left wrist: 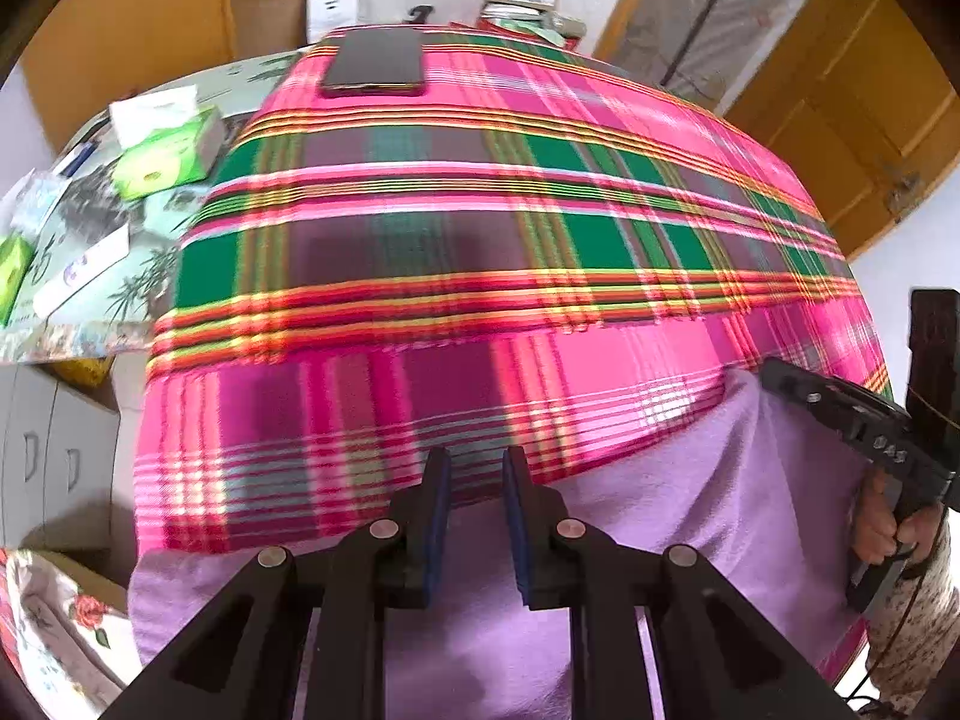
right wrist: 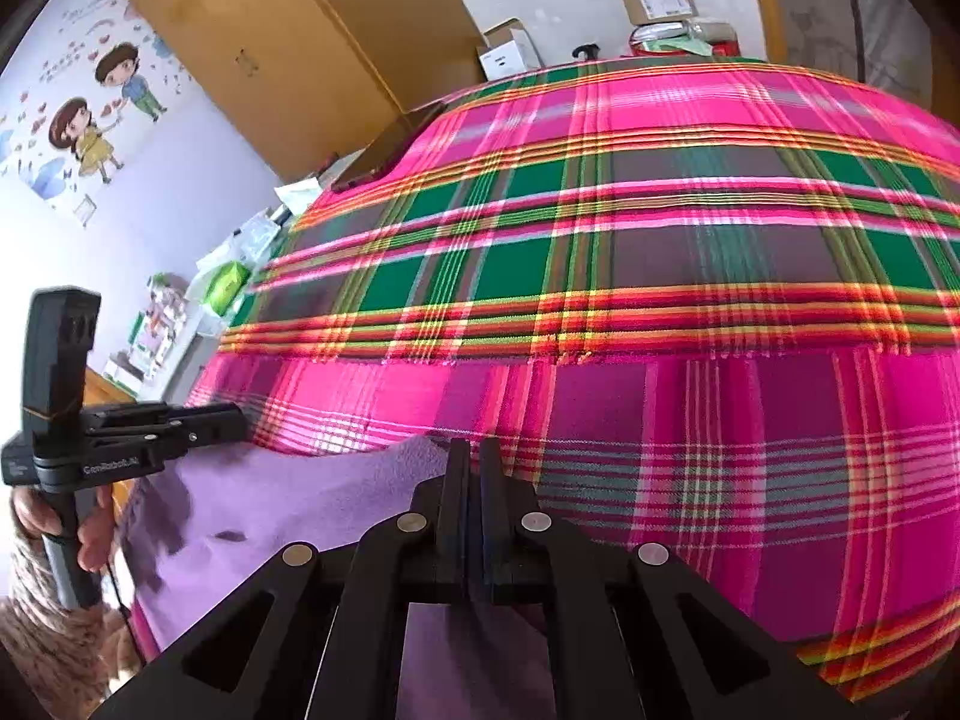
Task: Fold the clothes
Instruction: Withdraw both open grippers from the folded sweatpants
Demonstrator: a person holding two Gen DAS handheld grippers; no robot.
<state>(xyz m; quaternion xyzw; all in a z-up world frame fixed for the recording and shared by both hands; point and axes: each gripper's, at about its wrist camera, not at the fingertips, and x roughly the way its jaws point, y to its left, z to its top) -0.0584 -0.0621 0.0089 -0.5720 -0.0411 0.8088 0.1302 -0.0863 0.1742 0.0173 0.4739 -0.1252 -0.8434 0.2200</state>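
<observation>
Purple soft cloth (left wrist: 690,528) lies on the near edge of the table, on top of a pink and green checked tablecloth (left wrist: 480,228) that covers most of the surface. The left gripper (left wrist: 474,516) hangs over the cloth with a narrow gap between its blue pads (left wrist: 441,516); nothing is between them. The right gripper (right wrist: 474,510) has its jaws closed together, and the purple cloth (right wrist: 288,510) sits under and around its tips, but I cannot tell if a fold of it is pinched. A dark phone (left wrist: 375,63) lies at the far side of the tablecloth. A green tissue box (left wrist: 168,150) stands beside the tablecloth, on the left. A hand (left wrist: 888,528) holds the right gripper's handle.
</observation>
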